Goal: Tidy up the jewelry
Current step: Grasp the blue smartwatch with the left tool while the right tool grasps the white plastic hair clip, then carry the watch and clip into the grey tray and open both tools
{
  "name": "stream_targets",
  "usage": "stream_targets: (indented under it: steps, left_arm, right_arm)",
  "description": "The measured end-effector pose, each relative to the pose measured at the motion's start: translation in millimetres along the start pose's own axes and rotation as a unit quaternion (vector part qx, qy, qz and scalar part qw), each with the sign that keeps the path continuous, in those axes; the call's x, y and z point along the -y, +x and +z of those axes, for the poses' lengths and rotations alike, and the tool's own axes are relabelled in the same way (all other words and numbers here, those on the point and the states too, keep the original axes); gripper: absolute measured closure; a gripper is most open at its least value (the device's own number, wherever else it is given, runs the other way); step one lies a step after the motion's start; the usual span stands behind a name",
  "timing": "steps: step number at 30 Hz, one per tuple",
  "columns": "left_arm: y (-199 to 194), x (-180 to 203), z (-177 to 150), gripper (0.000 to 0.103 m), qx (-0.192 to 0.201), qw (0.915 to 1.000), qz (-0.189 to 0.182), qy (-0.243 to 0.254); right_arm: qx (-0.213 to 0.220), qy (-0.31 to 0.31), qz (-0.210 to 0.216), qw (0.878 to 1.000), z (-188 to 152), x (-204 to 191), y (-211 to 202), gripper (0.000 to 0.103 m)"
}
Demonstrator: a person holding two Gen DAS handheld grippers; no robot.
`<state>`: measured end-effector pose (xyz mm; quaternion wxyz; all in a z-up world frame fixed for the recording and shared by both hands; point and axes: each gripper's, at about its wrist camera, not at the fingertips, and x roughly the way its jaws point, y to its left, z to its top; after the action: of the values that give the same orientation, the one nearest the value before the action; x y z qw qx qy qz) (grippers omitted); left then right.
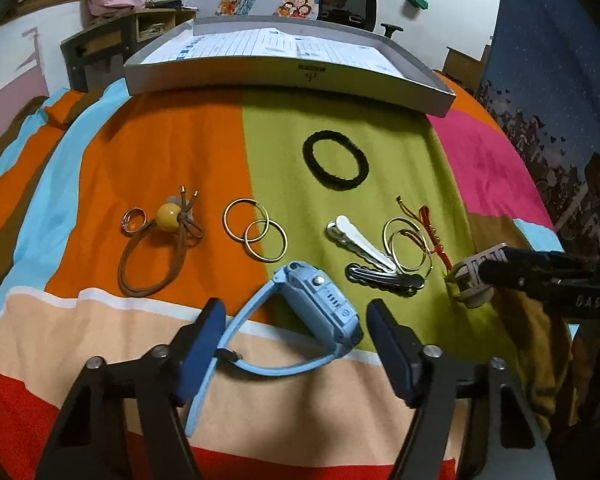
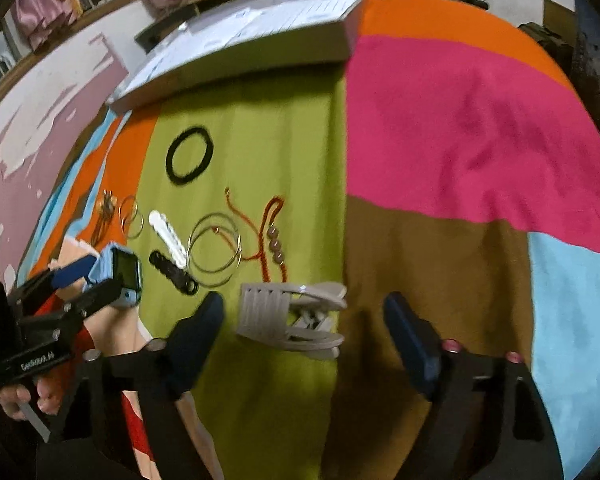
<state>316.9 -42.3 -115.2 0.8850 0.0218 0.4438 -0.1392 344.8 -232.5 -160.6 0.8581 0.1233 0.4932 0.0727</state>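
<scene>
Counts — 4 gold hoops [image 1: 256,234], 2 hair ties [image 1: 335,160], 2 flat clips [image 1: 360,242], 1 claw clip [image 2: 290,320], 1 watch [image 1: 320,304], 1 ring [image 1: 134,219], 1 red cord bracelet [image 2: 274,236], 1 box [image 1: 284,76].

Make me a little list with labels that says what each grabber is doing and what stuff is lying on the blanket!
left gripper: open, fingers either side of the blue watch
right gripper: open, fingers either side of the grey claw clip
surface: colourful patchwork blanket
box: grey tray at the far edge, paper inside
black items: hair tie, black clip
gold items: two pairs of hoops
other: white clip, red cord bracelet, brown hair tie with yellow bead
</scene>
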Motion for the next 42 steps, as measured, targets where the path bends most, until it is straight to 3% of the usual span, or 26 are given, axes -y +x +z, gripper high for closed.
stream_targets:
  steps: [7, 10, 12, 16, 22, 28, 33, 37, 42]
  left_arm:
    - [3.9, -3.7, 0.1, 0.039, -0.024, 0.9995, -0.015, -0.01]
    - [4.1, -5.6, 0.3, 0.044, -0.03, 0.9991, -0.023, -0.018]
    - [4.7, -7.3, 0.6, 0.051, -0.034, 0.9984, -0.035, -0.027]
    - [4.9, -8.5, 0.2, 0.066, -0.035, 0.9968, -0.058, -0.043]
    - [-1.0, -5.6, -3.4, 0.072, -0.03, 0.9954, -0.071, -0.056]
    - [-16.0, -5.6, -6.0, 0.075, -0.005, 0.9911, -0.094, -0.094]
    - [-48.5, 2.6, 10.5, 0.075, 0.091, 0.9893, -0.08, -0.082]
    - [-62.4, -2.8, 51.8, 0.075, 0.139, 0.982, -0.083, -0.096]
    - [-52.4, -18.2, 120.3, 0.075, 0.185, 0.9738, -0.076, -0.108]
  right_arm:
    - [-0.029, -0.005, 0.001, 1.0, -2.4, -15.9, 20.6, 0.032]
    - [-0.045, 0.001, 0.002, 0.999, -2.2, -21.1, 29.1, 0.044]
    - [-0.048, 0.006, -0.001, 0.999, -1.4, -20.8, 30.8, 0.046]
    - [-0.035, 0.011, 0.0, 0.999, -0.4, -19.2, 27.1, 0.046]
    - [-0.011, 0.014, 0.012, 1.0, 2.5, -11.3, 13.9, 0.046]
    - [0.064, -0.011, 0.016, 0.998, 12.9, -8.0, -19.9, 0.046]
    - [0.153, -0.03, 0.007, 0.988, 37.5, -17.4, -53.8, 0.046]
    - [0.244, -0.041, -0.007, 0.969, 73.0, -20.6, -75.3, 0.046]
    - [0.307, -0.067, -0.016, 0.949, 125.8, -23.9, -84.1, 0.046]
